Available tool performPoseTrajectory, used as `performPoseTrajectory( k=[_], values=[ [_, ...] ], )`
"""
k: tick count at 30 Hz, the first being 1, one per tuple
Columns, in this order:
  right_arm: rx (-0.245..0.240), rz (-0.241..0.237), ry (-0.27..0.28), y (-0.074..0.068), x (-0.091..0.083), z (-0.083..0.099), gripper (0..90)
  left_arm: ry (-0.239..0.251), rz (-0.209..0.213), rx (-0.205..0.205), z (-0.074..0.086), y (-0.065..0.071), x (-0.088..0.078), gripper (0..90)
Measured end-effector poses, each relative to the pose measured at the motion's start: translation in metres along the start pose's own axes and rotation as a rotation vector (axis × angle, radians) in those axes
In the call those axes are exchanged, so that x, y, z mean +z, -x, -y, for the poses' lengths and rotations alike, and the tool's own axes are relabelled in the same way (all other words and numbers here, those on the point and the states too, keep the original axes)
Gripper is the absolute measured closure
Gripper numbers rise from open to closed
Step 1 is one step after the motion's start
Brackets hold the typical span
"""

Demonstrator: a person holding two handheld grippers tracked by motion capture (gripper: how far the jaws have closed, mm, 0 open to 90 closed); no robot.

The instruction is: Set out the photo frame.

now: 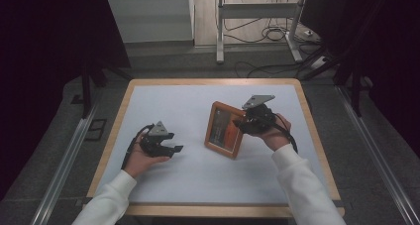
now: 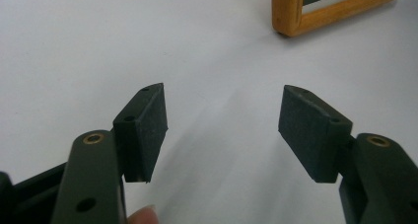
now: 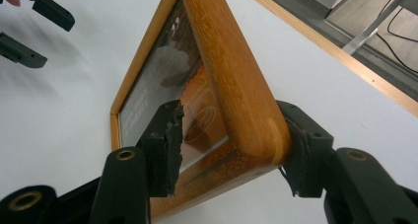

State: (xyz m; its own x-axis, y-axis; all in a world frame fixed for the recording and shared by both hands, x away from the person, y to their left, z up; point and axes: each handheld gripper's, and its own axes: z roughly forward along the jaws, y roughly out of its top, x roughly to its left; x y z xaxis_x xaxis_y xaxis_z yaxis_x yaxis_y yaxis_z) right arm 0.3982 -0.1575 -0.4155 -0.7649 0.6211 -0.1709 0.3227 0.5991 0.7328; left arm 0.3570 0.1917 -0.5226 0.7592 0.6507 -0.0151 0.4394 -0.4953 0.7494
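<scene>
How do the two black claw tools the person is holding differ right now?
The left gripper has nothing between its pads, just bare white table; the right gripper has a corner of the wooden picture frame between its pads. The left gripper sits well apart from the frame, low above the table; the right gripper is up at the frame's raised edge. Both are black, two-jawed and hand-held, each with a grey three-cornered plate on top.
</scene>
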Motion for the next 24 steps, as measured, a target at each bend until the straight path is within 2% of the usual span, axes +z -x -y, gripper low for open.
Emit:
performPoseTrajectory(
  k=[6, 8, 10, 12, 16, 21, 24],
  values=[
    [-0.003, 0.008, -0.001, -0.001, 0.001, 0.001, 44.6, -0.002, 0.001, 0.001, 0.000, 0.001, 0.000, 33.9],
    [-0.006, 0.019, 0.001, -0.001, 0.000, 0.002, 40.6, -0.003, 0.001, 0.003, 0.000, 0.001, 0.000, 33.7],
    [0.001, 0.035, 0.011, -0.002, -0.001, 0.004, 33.0, -0.003, 0.002, 0.003, 0.000, 0.000, 0.000, 33.5],
    [0.031, 0.040, 0.032, -0.001, -0.003, 0.006, 25.2, -0.004, 0.002, 0.000, 0.000, 0.000, 0.000, 33.3],
    [0.093, 0.074, 0.080, -0.001, -0.014, 0.013, 18.4, -0.002, 0.001, -0.001, 0.000, 0.000, 0.000, 32.9],
    [0.130, 0.085, 0.120, -0.003, -0.029, 0.022, 15.9, -0.003, 0.001, -0.002, -0.001, 0.002, 0.000, 32.6],
    [0.151, 0.067, 0.146, -0.007, -0.039, 0.031, 16.0, 0.000, -0.001, -0.001, -0.001, 0.002, -0.001, 32.5]
  ],
)
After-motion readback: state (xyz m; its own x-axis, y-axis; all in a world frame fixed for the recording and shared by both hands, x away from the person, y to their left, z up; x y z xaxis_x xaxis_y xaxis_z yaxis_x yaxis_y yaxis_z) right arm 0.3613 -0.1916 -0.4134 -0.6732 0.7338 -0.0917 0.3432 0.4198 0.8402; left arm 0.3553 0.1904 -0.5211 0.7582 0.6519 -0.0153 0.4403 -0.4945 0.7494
